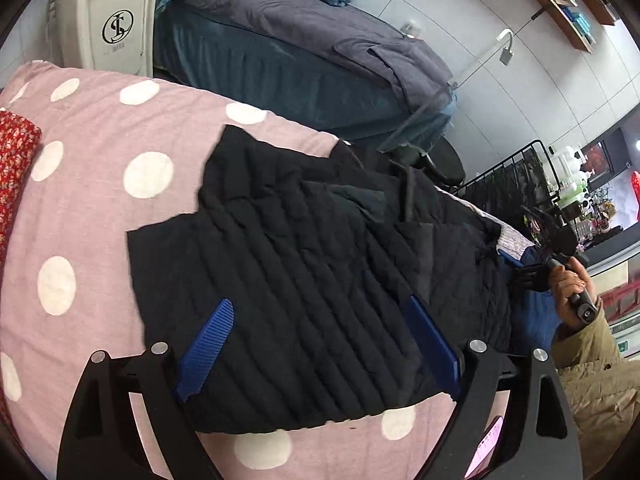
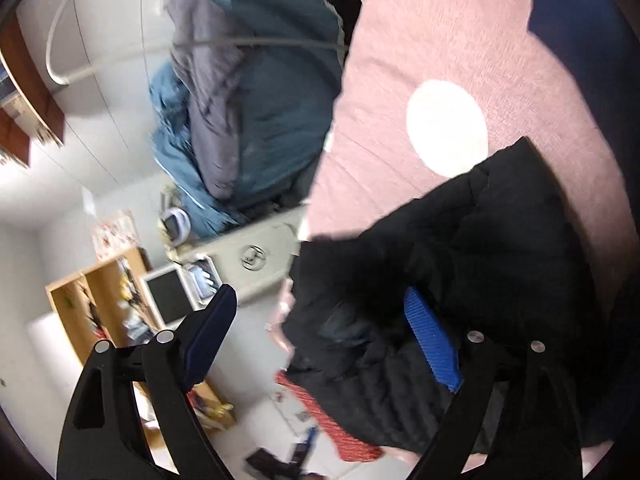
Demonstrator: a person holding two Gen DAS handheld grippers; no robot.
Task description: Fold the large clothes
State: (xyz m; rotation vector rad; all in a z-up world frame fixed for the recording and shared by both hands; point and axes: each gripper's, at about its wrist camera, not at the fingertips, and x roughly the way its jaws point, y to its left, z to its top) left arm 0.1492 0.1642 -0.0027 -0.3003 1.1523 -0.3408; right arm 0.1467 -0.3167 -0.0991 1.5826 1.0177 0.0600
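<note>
At the far left edge of the left wrist view a red flowered cloth (image 1: 14, 168) lies on the pink spotted sheet (image 1: 92, 216). Right of it a black quilted jacket (image 1: 320, 280) lies spread flat over the sheet. The left gripper (image 1: 320, 344) hangs above the jacket's near part, jaws wide apart, nothing between them. At the far right a hand (image 1: 572, 288) holds a black handle. In the right wrist view the right gripper (image 2: 320, 340) stands with jaws apart over the jacket's bunched edge (image 2: 440, 280), pads clear.
</note>
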